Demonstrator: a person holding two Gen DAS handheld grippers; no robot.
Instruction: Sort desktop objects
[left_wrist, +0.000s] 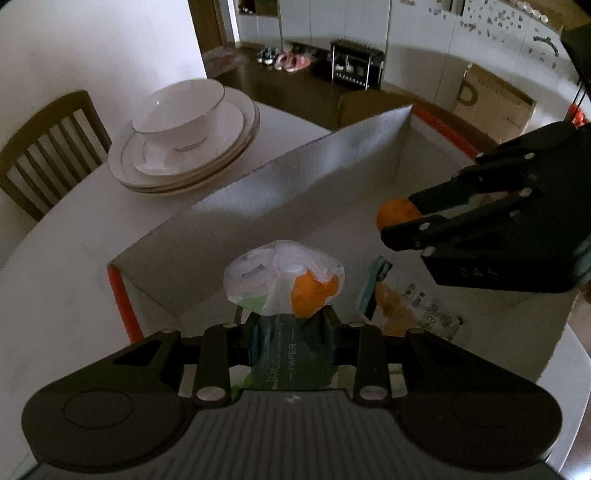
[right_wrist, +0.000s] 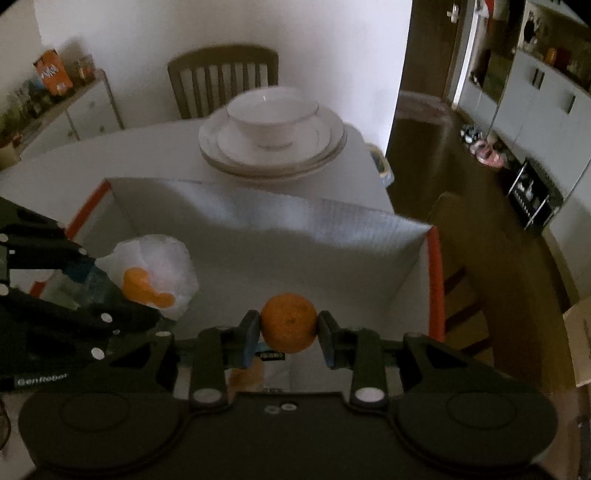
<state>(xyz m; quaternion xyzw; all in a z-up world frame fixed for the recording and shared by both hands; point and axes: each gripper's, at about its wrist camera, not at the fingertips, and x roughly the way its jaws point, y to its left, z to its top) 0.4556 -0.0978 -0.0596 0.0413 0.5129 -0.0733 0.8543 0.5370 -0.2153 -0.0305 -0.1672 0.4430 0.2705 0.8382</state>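
Right gripper (right_wrist: 289, 328), lower centre of its own view, pinches a whole orange (right_wrist: 289, 322) between both pads. Left gripper (left_wrist: 290, 325), lower centre of the left wrist view, is clamped on a tissue pack (left_wrist: 291, 360) with crumpled white paper and orange peel (left_wrist: 314, 293) bunched at its front. Both loads hang over the open white box (right_wrist: 406, 295) with orange edges, which fills mid-frame. Step judged in hand: delivering items into the box. The next move calls for lowering each load toward the box floor, then spreading the fingers clear of the wrapper (left_wrist: 424, 310) already lying inside. Both grippers tilt steeply downward, side by side. Stacked plates and bowl (right_wrist: 273, 122) stand beyond the box, upper centre.
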